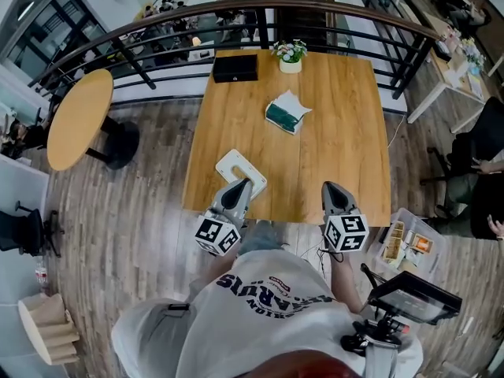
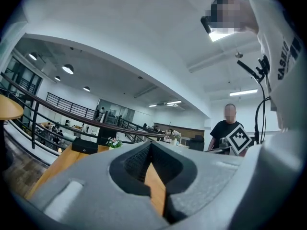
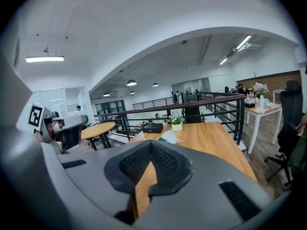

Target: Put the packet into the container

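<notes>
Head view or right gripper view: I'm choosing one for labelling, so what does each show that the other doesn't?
Head view only: the person's shirt and a clear bin on the floor. Right gripper view only: a ceiling lamp, and the right gripper with jaws shut, empty. Both: the table, packet, flowerpot and black box.

From my station I saw a small pot of flowers [image 1: 290, 55] standing near the far edge of the wooden table [image 1: 346, 140], close to the dark curved railing [image 1: 157, 24]. A round table [image 1: 79, 116] stood off to the left, apart from it. On the plank floor [image 1: 134, 211] at right sat a clear bin [image 1: 411, 214] of small items. At lower left lay a stack of tan cups [image 1: 49, 331].
</notes>
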{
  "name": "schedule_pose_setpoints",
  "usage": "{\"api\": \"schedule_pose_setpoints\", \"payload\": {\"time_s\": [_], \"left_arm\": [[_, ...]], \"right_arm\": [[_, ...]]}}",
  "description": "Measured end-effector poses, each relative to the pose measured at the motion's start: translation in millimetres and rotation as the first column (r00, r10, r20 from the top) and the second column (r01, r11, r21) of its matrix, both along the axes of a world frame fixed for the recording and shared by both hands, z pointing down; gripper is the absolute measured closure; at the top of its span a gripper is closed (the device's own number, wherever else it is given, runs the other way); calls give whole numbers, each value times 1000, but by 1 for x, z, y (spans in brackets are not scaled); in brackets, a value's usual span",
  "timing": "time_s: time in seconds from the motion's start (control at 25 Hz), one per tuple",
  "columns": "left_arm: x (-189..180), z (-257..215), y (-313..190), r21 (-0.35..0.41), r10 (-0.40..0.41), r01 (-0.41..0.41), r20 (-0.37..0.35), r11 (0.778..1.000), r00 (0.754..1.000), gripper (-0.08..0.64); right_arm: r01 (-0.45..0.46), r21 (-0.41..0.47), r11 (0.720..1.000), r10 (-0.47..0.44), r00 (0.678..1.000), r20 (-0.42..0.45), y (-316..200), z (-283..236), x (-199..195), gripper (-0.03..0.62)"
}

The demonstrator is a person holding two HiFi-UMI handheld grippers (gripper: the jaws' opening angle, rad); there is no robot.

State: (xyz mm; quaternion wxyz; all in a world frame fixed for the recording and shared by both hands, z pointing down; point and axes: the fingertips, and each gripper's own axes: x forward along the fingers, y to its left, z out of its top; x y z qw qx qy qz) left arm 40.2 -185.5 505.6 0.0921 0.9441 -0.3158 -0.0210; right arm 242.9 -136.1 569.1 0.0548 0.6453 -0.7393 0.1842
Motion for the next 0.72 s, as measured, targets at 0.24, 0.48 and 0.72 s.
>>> {"api": "schedule_pose_setpoints", "payload": {"time_s": [0.24,0.48,0.72], "left_arm": [[-10,-8,-55,-15,-17,17,-21,1000,1000,558],[-24,-18,-112,-34,-20,18,-47,999,999,558],[-31,-17,-152,-70,-46,42,-51,997,998,558]], "right_arm": [[-45,-12,999,45,998,-52,-57,-16,10,583],[-50,-5,999,49,993,-104,-121,-40,7,581],[-54,10,998,55,993,-106,-172,-54,6,581]]}}
